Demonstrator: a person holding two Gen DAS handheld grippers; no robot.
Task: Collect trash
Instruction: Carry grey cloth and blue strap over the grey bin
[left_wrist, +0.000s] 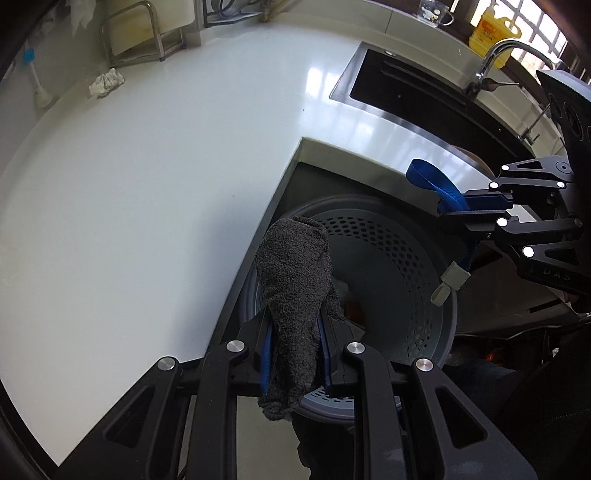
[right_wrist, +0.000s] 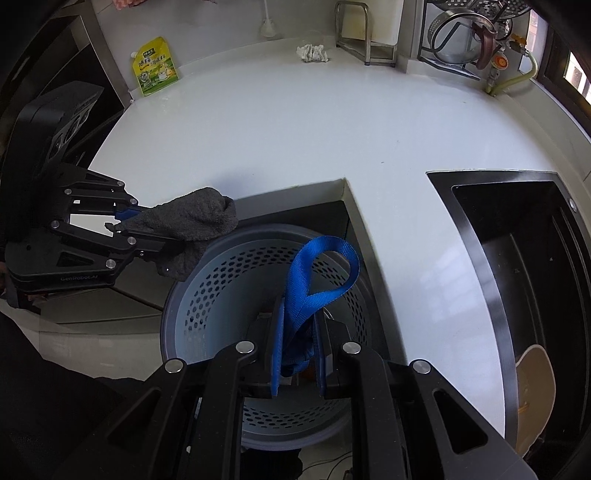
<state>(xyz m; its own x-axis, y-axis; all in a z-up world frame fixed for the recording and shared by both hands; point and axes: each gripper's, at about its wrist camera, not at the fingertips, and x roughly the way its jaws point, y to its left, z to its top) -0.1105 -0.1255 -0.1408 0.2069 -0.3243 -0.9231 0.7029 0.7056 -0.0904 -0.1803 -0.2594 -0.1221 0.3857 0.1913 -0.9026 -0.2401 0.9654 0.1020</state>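
A grey perforated bin (left_wrist: 388, 258) (right_wrist: 207, 295) stands on the floor in the inner corner of the white counter (left_wrist: 147, 184). My left gripper (left_wrist: 295, 314) (right_wrist: 177, 229) is shut on a dark grey cloth (left_wrist: 291, 280) (right_wrist: 195, 218) and holds it over the bin's near rim. My right gripper (right_wrist: 299, 325) (left_wrist: 454, 210) is shut on a blue strap (right_wrist: 317, 273) (left_wrist: 428, 177) with a white tag (left_wrist: 448, 282), held above the bin. Some trash lies at the bin's bottom. A crumpled white tissue (left_wrist: 106, 83) (right_wrist: 313, 52) lies on the counter's far side.
A black sink (left_wrist: 424, 96) (right_wrist: 517, 258) with a tap (left_wrist: 495, 59) is set in the counter. A yellow pouch (right_wrist: 155, 66), a metal rack (left_wrist: 129, 33) (right_wrist: 364, 33), a yellow bottle (left_wrist: 491, 33) and a glass cup (left_wrist: 434, 13) stand along the back.
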